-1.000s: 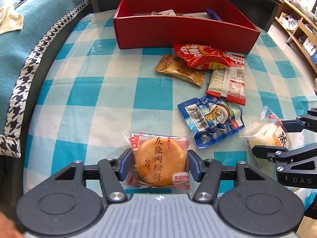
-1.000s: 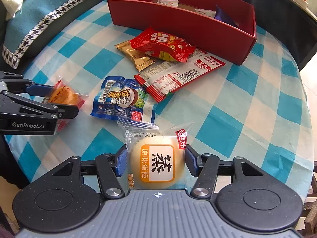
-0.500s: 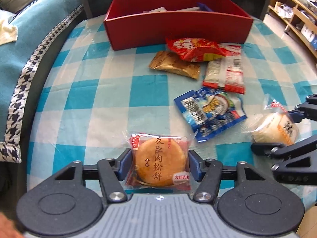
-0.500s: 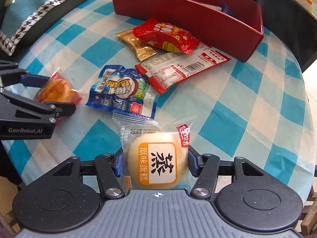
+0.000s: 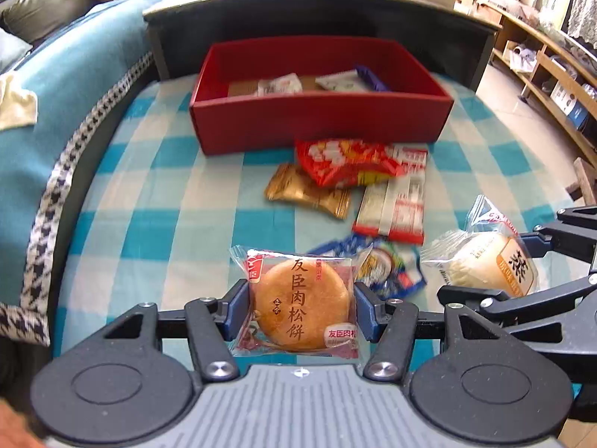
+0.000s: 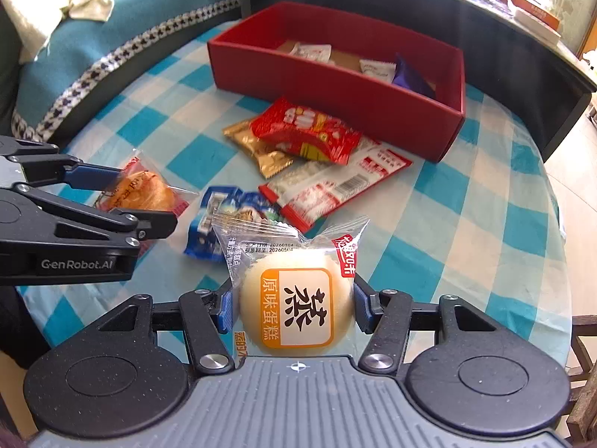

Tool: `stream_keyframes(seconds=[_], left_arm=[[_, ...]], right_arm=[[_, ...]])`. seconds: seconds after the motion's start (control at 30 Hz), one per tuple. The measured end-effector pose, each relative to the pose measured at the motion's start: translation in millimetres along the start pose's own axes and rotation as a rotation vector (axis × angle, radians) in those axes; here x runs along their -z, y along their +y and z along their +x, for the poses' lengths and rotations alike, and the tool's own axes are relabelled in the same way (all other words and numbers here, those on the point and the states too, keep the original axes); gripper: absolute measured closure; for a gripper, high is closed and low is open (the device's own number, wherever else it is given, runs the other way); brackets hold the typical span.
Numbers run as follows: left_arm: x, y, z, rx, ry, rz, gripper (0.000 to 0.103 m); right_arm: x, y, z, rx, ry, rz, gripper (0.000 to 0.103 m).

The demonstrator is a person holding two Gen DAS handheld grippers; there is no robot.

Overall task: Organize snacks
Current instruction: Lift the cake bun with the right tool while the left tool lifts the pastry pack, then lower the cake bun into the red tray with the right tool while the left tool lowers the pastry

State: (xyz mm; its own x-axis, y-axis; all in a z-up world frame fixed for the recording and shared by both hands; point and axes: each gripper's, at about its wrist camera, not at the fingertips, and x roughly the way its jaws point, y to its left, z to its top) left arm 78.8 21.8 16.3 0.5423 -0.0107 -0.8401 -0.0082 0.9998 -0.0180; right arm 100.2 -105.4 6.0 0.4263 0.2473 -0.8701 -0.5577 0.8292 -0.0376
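gripping wrapped pastry point(image 5: 300, 304) in left fingers point(image 5: 238, 304), steamed cake point(image 6: 296, 306) in right fingers point(image 6: 360, 308)

Both my grippers raised off checked tablecloth point(image 5: 156, 201) since a second ago, each carrying its packet.

Left gripper point(image 5: 301, 304): meat-floss cake point(image 5: 301, 302) lifted; now overlaps blue packet point(image 5: 391, 268) in left view, earlier lay clear of it.

Right gripper point(image 6: 294, 308): steamed cake point(image 6: 296, 306) lifted; its wrapper top now covers edge of blue packet in right view.

Both cameras tilted up: red box point(image 5: 321, 123) interior more visible, dark cabinet point(image 5: 317, 15) and shelves point(image 5: 541, 74) entered left view.
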Motion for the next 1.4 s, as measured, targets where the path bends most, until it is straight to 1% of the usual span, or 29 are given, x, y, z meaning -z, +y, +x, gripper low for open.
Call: stream_keyframes(seconds=[0.37,0.7,0.87,1.07,1.4], left_arm=[[-38,-6,1,-0.003,-0.073,0.005,0.015],[-87,-12,5,-0.023,-0.153,0.021,0.015],[-111,-8,10,-0.038,-0.181,0.000,0.015],[-135,-2,20,-0.054,-0.200,-0.017,0.015],[-165,3,43,-0.092,-0.214,-0.024,0.016]], right_arm=[[-31,-18,-12,0.012,-0.094,0.059,0.038],[-67,-48,-18,0.056,-0.173,0.097,0.038],[-90,-59,-14,0.071,-0.208,0.109,0.038],[-114,-68,-6,0.087,-0.244,0.120,0.038],[-142,-78,12,0.109,-0.272,0.126,0.038]])
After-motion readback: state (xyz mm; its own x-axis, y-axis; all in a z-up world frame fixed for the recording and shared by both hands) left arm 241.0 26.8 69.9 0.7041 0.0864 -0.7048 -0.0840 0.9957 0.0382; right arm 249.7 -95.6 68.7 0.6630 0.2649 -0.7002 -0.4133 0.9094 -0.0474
